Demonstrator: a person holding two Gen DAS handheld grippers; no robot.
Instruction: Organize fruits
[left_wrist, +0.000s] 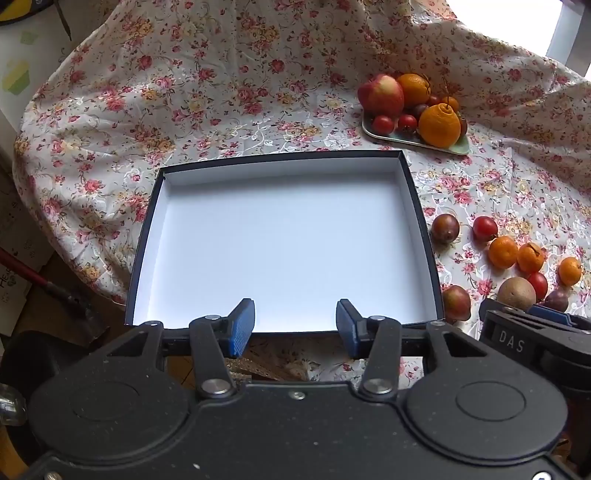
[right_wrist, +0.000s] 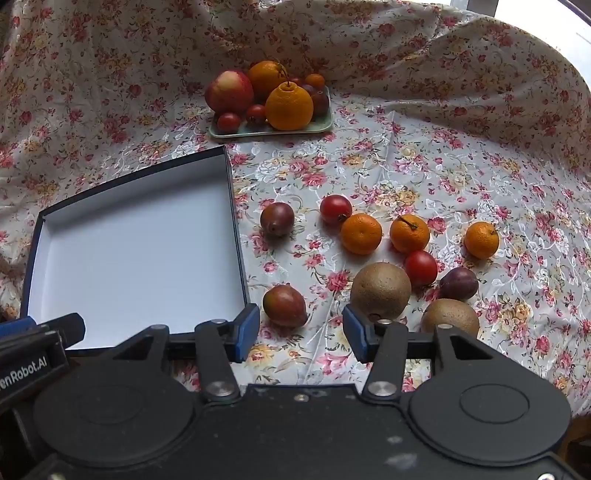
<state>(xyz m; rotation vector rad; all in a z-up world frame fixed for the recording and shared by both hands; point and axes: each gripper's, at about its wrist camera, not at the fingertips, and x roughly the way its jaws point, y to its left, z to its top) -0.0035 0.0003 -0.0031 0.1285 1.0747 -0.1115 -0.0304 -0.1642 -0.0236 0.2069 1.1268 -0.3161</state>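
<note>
Loose fruit: three mandarins (right_wrist: 361, 233), two kiwis (right_wrist: 380, 290)

Both tools share one build. The left gripper (left_wrist: 295, 326) has a matte black housing, dusty with pale specks, with two large round raised discs on its top face. Two black link arms run forward from silver round-headed pivot screws to a black crossbar, and a small screw sits at the housing's centre edge. Its fingers (left_wrist: 242, 325) carry blue pads with a fine ribbed texture. The right gripper (right_wrist: 301, 330) looks the same: black body, silver pivots, blue ribbed fingers (right_wrist: 246, 330). Each one's side bears part of a white-lettered label.
</note>
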